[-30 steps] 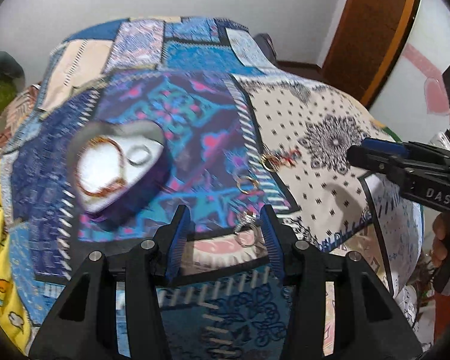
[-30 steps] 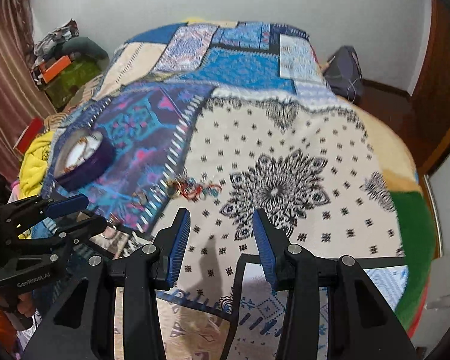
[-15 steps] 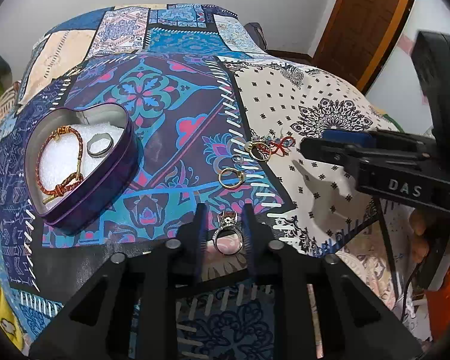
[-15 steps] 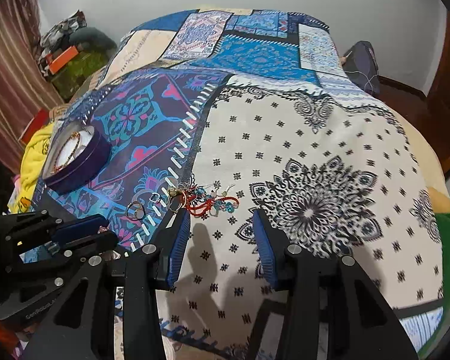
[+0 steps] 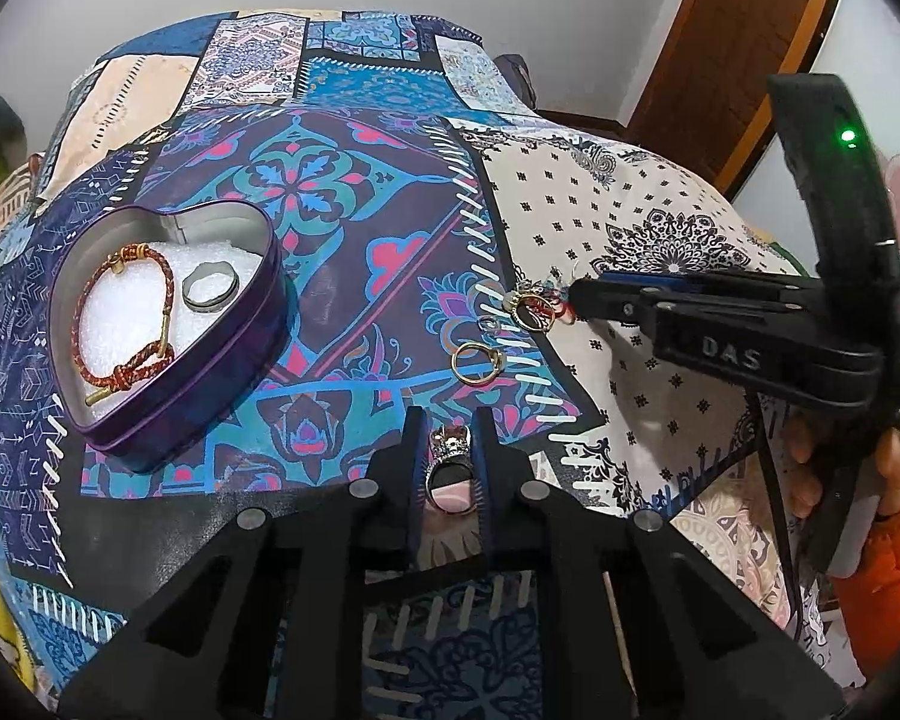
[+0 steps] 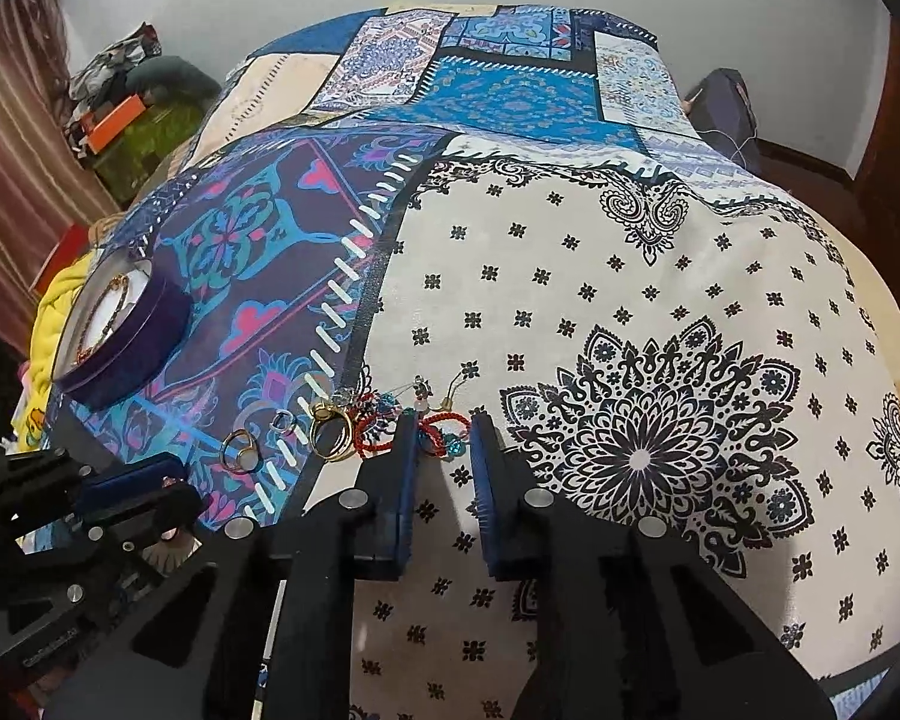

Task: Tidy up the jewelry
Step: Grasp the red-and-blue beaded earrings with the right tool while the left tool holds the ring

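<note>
1. Two grippers work: left gripper (image 5: 447, 468) pinches jewelled ring (image 5: 449, 468) near bedspread's (image 5: 660, 312) front edge; lift straight, lower into heart tin (image 5: 168, 324)
2. Right gripper (image 6: 441, 450), jaws spread, seemingly straddles red cord (image 6: 435, 429)

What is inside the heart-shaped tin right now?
In the heart-shaped tin, on white padding, lie a red braided bracelet with gold fittings and a plain silver ring. Anything beneath the padding is hidden.
</note>
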Motion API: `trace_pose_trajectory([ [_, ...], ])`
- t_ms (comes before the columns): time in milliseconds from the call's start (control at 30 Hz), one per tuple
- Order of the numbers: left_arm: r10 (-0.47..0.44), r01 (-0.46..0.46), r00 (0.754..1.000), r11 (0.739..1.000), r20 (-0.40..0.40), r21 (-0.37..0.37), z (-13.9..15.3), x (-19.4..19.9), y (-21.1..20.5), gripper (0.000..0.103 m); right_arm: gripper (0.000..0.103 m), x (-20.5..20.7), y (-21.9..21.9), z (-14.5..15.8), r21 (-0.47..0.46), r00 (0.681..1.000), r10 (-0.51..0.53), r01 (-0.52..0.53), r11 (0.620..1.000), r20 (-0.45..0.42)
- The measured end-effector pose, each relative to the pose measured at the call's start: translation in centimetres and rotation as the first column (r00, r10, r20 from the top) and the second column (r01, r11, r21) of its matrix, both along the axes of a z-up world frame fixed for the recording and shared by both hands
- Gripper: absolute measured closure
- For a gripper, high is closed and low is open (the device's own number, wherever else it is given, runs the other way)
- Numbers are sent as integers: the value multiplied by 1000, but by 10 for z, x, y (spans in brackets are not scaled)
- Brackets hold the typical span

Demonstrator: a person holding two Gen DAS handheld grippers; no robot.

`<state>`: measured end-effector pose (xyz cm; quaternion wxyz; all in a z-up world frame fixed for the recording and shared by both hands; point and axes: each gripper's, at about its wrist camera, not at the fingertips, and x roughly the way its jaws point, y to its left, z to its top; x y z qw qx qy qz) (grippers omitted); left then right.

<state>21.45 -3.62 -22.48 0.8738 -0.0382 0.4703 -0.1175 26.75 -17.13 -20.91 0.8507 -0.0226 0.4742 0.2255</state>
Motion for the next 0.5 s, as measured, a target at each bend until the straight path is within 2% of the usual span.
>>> trace_pose_trajectory([
  [100, 0, 0, 1000, 1000, 1, -1, 0, 0, 0, 90, 93, -5, 0, 2, -8, 1000, -3, 3, 1000, 21],
  [167, 1, -1, 1000, 1000, 1, -1, 0, 0, 0, 90, 101, -6, -2, 5, -4, 1000, -8, 8, 1000, 26],
  [333, 12, -12, 1000, 1000, 1, -13, 4, -5, 2, 90, 101, -17, -10, 12, 8, 1000, -4, 4, 1000, 27],
  [500, 31, -31, 999, 999, 8, -11, 8, -13, 8, 91, 98, -25, -7, 18, -29, 998, 48, -47, 998, 42],
])
